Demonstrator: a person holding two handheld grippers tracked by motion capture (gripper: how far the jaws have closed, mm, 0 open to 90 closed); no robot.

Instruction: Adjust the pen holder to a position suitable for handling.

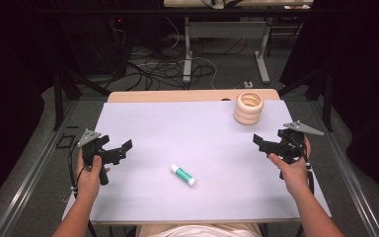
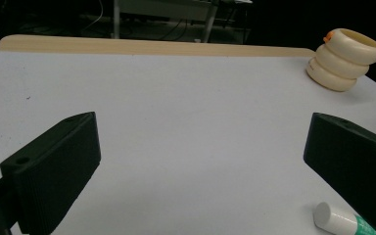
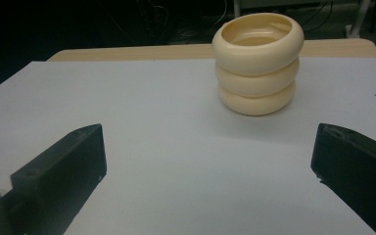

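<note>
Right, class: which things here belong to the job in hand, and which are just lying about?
Job in hand:
- glue stick, lying on the table
- ringed cup, upright at the far edge
- left gripper, open
- right gripper, open

Lying about:
- cables on the floor
- desk frame behind

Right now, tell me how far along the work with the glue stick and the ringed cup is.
Nothing looks done yet. The glue stick lies on its side on the white table, untouched, capped. The ringed cup stands upright at the far right, with nothing visible inside it. In hand: nothing; the left gripper and right gripper hover open and empty. Left: every step of handling, probably starting with picking up the glue stick.
</note>
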